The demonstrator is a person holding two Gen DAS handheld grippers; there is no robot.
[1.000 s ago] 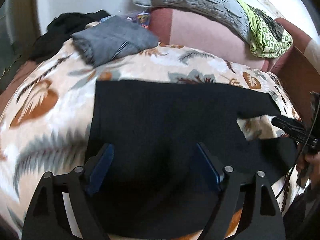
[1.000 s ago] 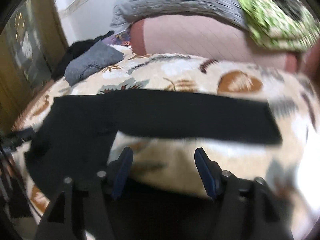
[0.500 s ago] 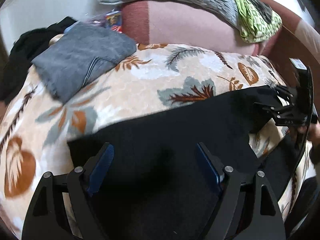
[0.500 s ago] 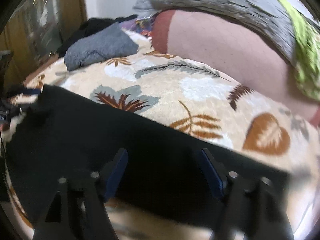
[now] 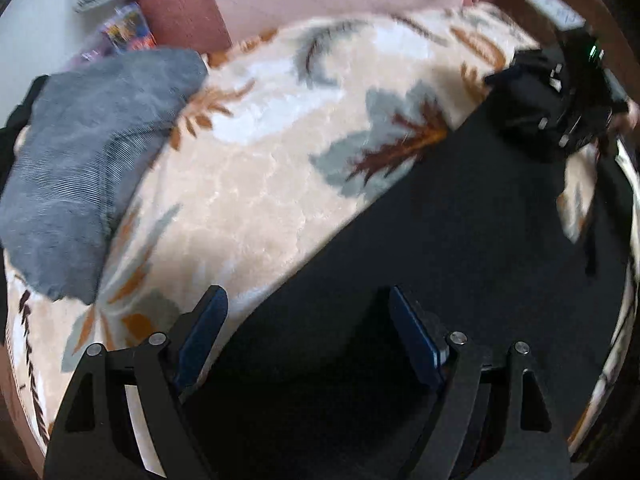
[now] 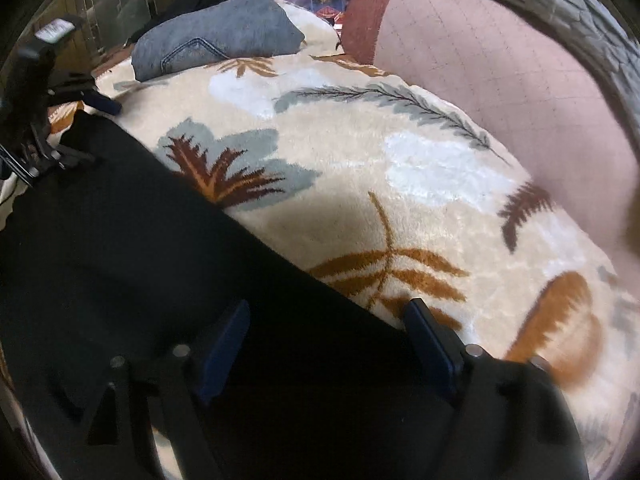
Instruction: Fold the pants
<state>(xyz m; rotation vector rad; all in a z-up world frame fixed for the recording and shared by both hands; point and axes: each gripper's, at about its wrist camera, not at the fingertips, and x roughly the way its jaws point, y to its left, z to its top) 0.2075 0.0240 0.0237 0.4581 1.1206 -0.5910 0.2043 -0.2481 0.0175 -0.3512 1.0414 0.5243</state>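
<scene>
Bed blanket (image 6: 352, 184), cream with a leaf print. Black pants (image 6: 132, 248) flat on its near side. Pink bolster (image 6: 480, 72) along the far edge. Folded grey jeans (image 6: 216, 36) far left. Left tongs (image 5: 304, 328) gape wide, empty; right tongs (image 6: 328, 340) likewise, jaws just widened, over the pants.
</scene>
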